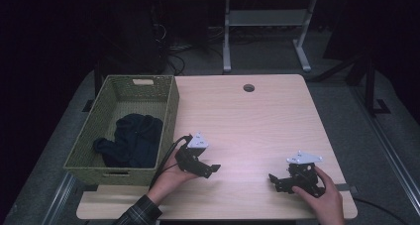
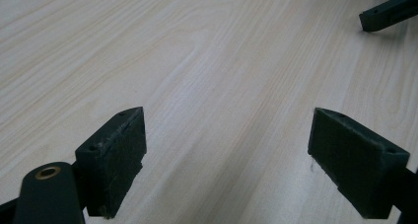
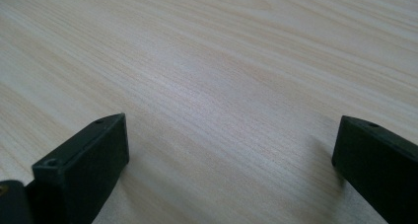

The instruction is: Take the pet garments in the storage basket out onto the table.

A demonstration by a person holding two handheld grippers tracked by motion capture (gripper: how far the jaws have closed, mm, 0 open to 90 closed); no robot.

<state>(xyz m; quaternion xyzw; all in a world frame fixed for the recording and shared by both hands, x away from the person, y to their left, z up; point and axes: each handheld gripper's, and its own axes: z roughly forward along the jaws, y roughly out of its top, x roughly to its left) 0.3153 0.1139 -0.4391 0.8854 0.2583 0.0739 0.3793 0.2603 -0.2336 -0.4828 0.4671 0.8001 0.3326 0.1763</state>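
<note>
- counter (image 1: 257, 116): pale wood-grain top with rounded corners and a round cable hole (image 1: 248, 87) at the far edge; it stands on grey carpet in a dark room, with a grey desk frame (image 1: 267, 27) beyond.
- woven green basket (image 1: 171, 111): rectangular, at the counter's left edge, holding a crumpled dark garment (image 1: 131, 140).
- left hand-held gripper (image 1: 210, 169): near the basket's near right corner, low over bare counter, jaws wide, holding nothing.
- right hand-held gripper (image 1: 275, 180): near right of the counter, jaws wide, holding nothing.
- left gripper view: fine grain lines on the counter, matte black pads (image 2: 118, 155), and the other gripper's jaw tip at the top right.
</note>
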